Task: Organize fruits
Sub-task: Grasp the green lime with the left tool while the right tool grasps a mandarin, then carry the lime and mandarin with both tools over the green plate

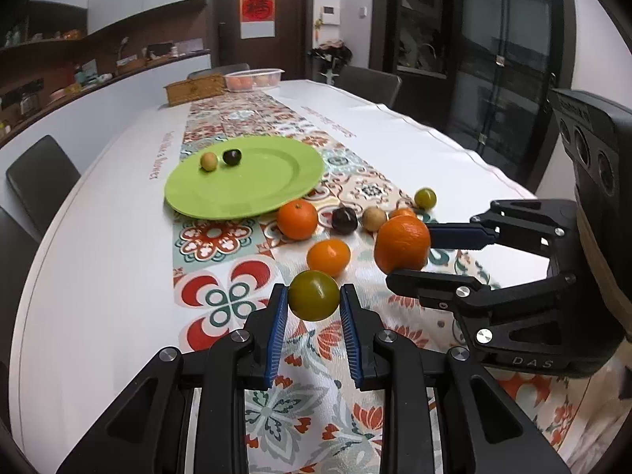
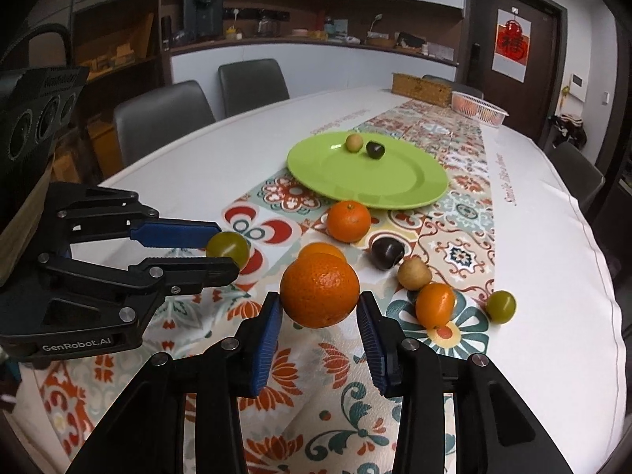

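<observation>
Now | left tool [image 1: 314, 296] grips green fruit [image 1: 314, 295] | right tool [image 2: 320, 308], "DAS", grips orange [image 2: 320, 290]

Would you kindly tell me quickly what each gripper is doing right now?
Left gripper: shut on the round olive-green fruit.
Right gripper: shut on the large round orange.
</observation>
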`<state>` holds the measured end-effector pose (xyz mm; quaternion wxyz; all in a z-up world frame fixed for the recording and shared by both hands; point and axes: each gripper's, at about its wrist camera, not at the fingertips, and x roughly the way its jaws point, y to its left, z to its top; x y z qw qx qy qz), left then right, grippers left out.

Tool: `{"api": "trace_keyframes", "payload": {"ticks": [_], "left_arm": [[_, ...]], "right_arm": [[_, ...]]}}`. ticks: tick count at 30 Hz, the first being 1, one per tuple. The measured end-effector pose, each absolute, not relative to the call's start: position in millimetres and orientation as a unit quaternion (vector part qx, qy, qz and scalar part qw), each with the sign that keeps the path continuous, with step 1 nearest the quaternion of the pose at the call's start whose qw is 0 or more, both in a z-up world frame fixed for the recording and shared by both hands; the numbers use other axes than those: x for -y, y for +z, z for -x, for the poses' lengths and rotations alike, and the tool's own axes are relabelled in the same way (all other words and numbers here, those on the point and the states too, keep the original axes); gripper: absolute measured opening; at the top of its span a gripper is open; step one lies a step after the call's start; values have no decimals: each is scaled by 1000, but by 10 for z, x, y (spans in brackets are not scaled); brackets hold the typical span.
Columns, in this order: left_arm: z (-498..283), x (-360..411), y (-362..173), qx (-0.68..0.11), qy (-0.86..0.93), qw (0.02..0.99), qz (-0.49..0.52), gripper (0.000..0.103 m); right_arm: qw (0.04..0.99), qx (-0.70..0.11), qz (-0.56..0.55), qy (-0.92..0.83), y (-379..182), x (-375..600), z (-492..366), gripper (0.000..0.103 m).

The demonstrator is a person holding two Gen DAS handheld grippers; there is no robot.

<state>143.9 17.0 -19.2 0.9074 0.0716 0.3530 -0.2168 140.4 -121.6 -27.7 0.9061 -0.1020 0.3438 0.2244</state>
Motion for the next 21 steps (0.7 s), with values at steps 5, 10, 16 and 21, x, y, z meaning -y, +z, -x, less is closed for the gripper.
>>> {"api": "trace_keyframes", "payload": {"ticks": [5, 10, 16, 21], "left_arm": [[-1437, -169, -47, -335, -198, 918, -68, 27], [-1531, -182, 73, -325, -186, 925, -57, 27], [-1754, -199, 199, -319, -177, 929, -54, 27], [-1996, -229, 227, -321, -168, 930, -55, 27]], "right_arm": [[914, -327, 97, 220, -131, 1232, -1387, 40], [921, -314, 85, 215, 9, 1256, -1452, 40], [925, -308, 70, 211, 162, 1265, -1666, 40], [924, -312, 77, 206, 217, 1224, -1904, 40]]}}
